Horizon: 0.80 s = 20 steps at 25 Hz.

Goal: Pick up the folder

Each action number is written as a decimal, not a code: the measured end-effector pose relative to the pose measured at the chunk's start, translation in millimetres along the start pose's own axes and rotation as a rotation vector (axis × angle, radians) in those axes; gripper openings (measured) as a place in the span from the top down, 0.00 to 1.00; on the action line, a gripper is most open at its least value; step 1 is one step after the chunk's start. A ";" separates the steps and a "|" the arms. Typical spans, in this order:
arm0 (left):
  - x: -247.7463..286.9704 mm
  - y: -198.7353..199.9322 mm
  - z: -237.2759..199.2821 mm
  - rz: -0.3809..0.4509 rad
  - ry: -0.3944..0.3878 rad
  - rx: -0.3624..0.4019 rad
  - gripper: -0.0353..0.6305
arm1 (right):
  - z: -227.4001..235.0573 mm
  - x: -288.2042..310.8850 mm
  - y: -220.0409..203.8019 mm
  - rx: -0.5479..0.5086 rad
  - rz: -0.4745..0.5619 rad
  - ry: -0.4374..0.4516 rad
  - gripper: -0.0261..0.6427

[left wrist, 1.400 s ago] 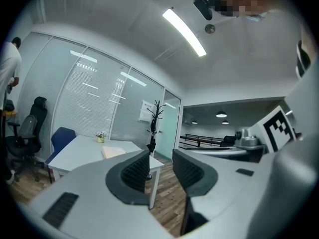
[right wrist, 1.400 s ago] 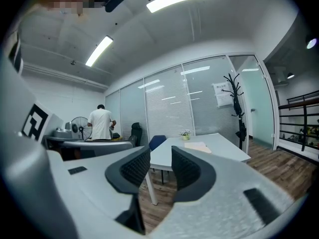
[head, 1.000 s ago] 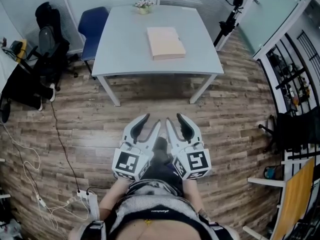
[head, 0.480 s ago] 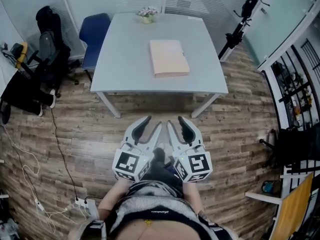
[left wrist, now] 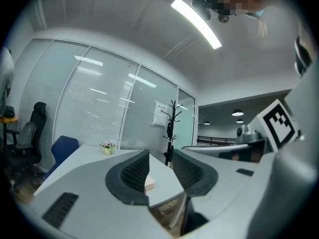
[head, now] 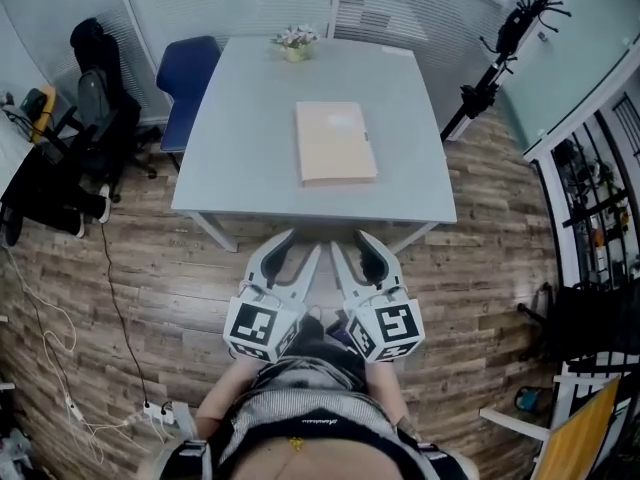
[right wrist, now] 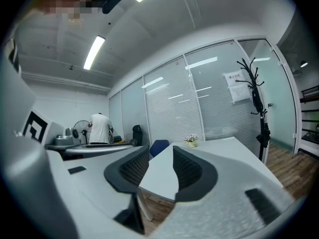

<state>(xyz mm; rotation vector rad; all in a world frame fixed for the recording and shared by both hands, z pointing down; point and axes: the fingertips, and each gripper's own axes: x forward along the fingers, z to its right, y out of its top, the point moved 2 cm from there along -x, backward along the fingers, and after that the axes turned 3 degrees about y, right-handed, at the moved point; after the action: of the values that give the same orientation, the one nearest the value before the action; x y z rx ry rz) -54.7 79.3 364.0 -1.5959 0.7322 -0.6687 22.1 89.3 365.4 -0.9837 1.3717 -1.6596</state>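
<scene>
A pale peach folder lies flat near the middle of the grey table. In the left gripper view the folder shows far off between the jaws. My left gripper and right gripper are held side by side in front of the person's body, just short of the table's near edge. Both are open, with nothing between their jaws. The right gripper view shows only the table's near corner between its jaws.
A small flower pot stands at the table's far edge. A blue chair sits at the far left corner, a black office chair further left. A coat stand is at the right, cables on the floor left.
Both grippers and the person have moved forward toward the table; its near edge now lies just ahead of the fingertips. The jaws look unchanged.
</scene>
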 end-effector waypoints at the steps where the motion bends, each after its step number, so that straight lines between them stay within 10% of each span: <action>1: 8.5 1.4 -2.0 0.003 0.007 -0.002 0.75 | 6.3 6.6 2.6 -0.005 -0.001 0.011 0.73; 20: 109.1 -3.6 -26.3 -0.032 0.064 0.006 0.75 | 94.9 63.5 2.9 0.001 -0.046 0.022 0.73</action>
<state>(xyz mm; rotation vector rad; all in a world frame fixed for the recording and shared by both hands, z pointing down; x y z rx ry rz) -5.0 -21.0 373.7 -1.5890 0.7526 -0.7476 81.6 -7.0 380.8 -1.0060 1.3717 -1.7100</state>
